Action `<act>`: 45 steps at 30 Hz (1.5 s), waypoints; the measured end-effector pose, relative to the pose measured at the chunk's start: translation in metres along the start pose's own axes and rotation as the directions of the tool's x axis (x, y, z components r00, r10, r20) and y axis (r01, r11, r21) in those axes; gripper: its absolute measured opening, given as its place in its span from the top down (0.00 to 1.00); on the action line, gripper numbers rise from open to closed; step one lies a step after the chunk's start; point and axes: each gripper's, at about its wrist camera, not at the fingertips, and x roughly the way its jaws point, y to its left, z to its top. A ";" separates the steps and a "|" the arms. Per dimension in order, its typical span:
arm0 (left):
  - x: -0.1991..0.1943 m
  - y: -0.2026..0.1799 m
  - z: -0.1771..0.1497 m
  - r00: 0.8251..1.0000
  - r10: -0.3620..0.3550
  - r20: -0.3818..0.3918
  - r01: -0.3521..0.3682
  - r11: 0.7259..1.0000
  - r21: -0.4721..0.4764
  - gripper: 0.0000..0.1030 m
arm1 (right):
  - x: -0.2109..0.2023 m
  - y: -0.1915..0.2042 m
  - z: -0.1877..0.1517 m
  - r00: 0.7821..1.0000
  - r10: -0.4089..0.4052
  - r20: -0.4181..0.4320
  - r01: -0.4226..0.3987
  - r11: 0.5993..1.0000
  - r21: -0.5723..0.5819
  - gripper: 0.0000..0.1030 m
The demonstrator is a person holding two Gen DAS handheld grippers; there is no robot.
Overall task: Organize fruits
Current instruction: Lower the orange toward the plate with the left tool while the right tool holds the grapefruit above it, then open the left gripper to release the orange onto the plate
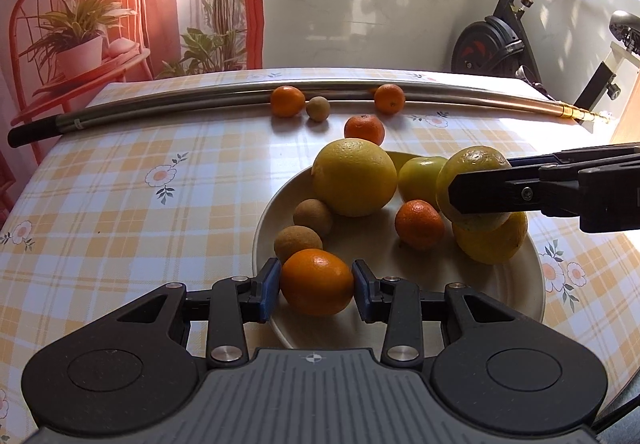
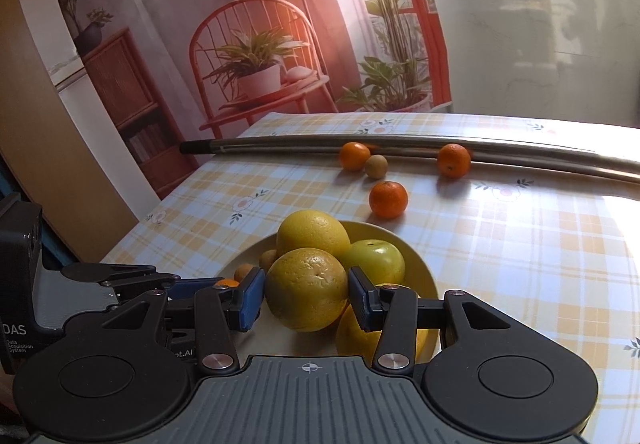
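Cream plate [image 1: 532, 284] holding a large yellow citrus [image 1: 354, 177], a green-yellow apple [image 1: 420, 180], a small mandarin [image 1: 419, 224] and two brown round fruits [image 1: 313, 217]. The left gripper [image 1: 316, 281] is closed on an orange [image 1: 316, 281], pads at its sides, over the plate's near rim. The right gripper [image 2: 306, 291] is clamped on a yellow grapefruit [image 2: 306, 289], held between its blue pads [image 2: 252, 298] above another yellow citrus [image 2: 360, 336]. Judged step: placing both fruits. Each should be lowered into a free gap before release, lest it roll. Three mandarins [image 1: 364, 129] and one brown fruit [image 1: 318, 108] lie loose on the checked tablecloth [image 1: 120, 204], near the metal poles [image 1: 200, 106].
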 end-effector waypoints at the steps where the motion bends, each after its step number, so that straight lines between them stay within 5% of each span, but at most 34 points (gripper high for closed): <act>1: 0.000 0.000 0.001 1.000 0.001 0.008 -0.001 1.000 0.007 0.61 | 0.001 0.000 0.000 1.000 -0.002 -0.004 0.002 1.000 0.001 0.59; 16: -0.025 0.012 0.004 0.994 -0.034 0.101 0.042 0.996 -0.073 0.61 | 0.012 0.014 0.006 0.999 -0.009 -0.046 0.006 0.998 -0.065 0.59; 23: -0.040 0.042 0.011 0.988 0.030 0.149 0.000 0.981 -0.195 0.61 | 0.040 0.033 0.018 0.990 -0.008 -0.137 -0.018 0.983 -0.182 0.59; 32: -0.036 0.057 0.006 0.989 0.069 0.127 -0.037 0.970 -0.239 0.61 | 0.070 0.056 0.022 0.978 -0.040 -0.205 -0.020 0.959 -0.281 0.59; 45: -0.031 0.056 0.000 0.995 0.054 0.085 -0.032 0.970 -0.241 0.60 | 0.079 0.052 0.023 0.974 -0.052 -0.220 -0.010 0.963 -0.269 0.59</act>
